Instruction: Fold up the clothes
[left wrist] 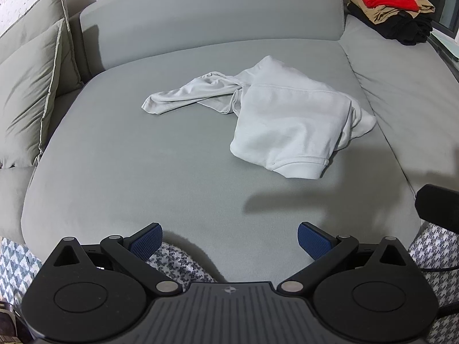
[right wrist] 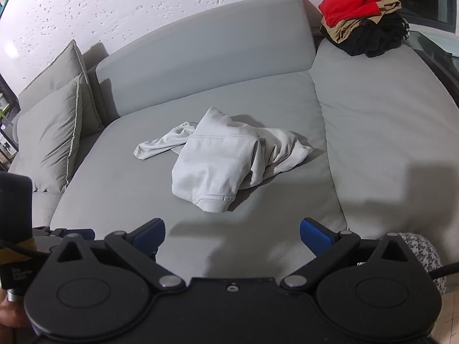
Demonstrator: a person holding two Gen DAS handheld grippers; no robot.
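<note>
Setting: home living room. Evidence: large grey sofa (left wrist: 200, 149) with backrest and two throw pillows (left wrist: 31, 86) at one end; patterned rug (left wrist: 11, 261) on floor; pile of folded clothes (right wrist: 364, 17) on the far seat; textured white wall (right wrist: 129, 8) behind.

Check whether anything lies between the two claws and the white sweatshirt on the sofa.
Nothing visible does. Only bare grey sofa seat separates the left claw and the right claw from the white sweatshirt. Both claws are open and empty. The stack of folded clothes sits far off at the back corner.
</note>
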